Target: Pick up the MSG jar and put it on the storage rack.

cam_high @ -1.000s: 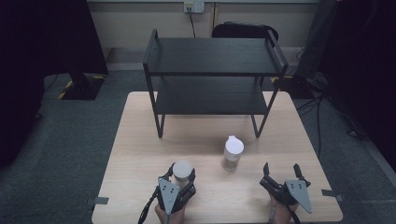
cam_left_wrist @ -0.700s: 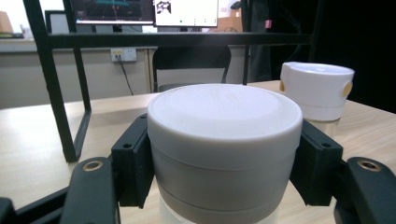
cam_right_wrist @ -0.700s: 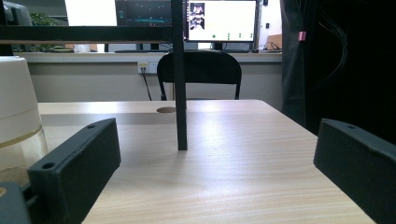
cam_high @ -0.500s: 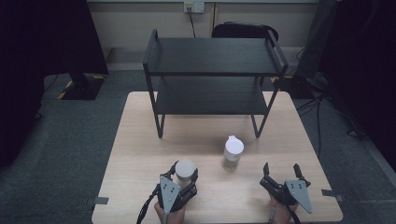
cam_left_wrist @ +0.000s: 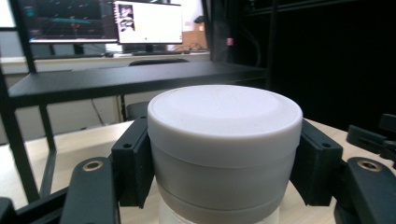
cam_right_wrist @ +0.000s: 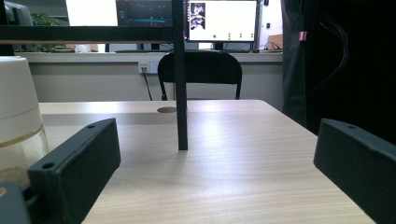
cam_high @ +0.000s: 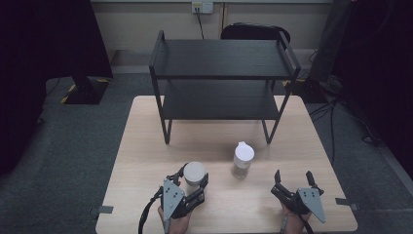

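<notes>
A jar with a grey-white lid stands near the table's front left, and my left gripper is shut on it, one jaw pressed to each side under the lid. A second jar with a white flip cap stands free in the middle of the table. At the front right, my right gripper rests low over the wood, open, with nothing between its jaws. The white-capped jar lies to its left.
A black two-tier shelf rack stands on the far half of the table; one of its legs rises ahead of the right gripper. A black chair and monitors sit behind the table.
</notes>
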Demonstrator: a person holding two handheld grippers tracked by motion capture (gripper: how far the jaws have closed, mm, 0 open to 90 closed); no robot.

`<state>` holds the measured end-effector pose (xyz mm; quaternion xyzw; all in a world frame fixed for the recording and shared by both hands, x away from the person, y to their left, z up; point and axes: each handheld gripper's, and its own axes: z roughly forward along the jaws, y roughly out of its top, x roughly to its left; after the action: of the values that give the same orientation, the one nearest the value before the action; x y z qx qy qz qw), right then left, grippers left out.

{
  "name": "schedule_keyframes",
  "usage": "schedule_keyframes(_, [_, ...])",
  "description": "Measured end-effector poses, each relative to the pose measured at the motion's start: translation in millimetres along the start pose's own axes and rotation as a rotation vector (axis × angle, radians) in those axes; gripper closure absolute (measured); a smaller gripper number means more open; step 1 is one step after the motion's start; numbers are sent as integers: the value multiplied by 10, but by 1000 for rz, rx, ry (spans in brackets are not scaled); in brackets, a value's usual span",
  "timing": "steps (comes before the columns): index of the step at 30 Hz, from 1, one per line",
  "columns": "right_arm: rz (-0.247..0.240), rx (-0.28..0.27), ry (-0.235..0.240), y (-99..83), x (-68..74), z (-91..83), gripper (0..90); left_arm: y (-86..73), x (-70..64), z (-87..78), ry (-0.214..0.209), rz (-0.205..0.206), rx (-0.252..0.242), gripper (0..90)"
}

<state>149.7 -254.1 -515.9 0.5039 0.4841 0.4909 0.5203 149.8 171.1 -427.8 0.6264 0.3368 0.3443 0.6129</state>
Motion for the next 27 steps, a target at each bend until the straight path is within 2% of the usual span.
schedule_keyframes(8, [0,0,0,0,0,0,0,202,123,24,-50,22,-24,343])
schedule_keyframes(11, [0,0,0,0,0,0,0,336,154,69,-63,54,-32,342])
schedule_keyframes(14, [0,0,0,0,0,0,0,405,197,99,-78,54,-37,342])
schedule_keyframes(16, [0,0,0,0,0,0,0,519,282,149,-107,56,-49,343])
schedule_keyframes(17, [0,0,0,0,0,0,0,519,282,149,-107,56,-49,342])
schedule_keyframes(19, [0,0,0,0,0,0,0,654,384,210,-139,64,-60,343])
schedule_keyframes(20, [0,0,0,0,0,0,0,654,384,210,-139,64,-60,342])
schedule_keyframes(23, [0,0,0,0,0,0,0,830,563,315,-192,47,-72,343])
schedule_keyframes(27, [0,0,0,0,0,0,0,1008,687,431,-203,29,-80,342])
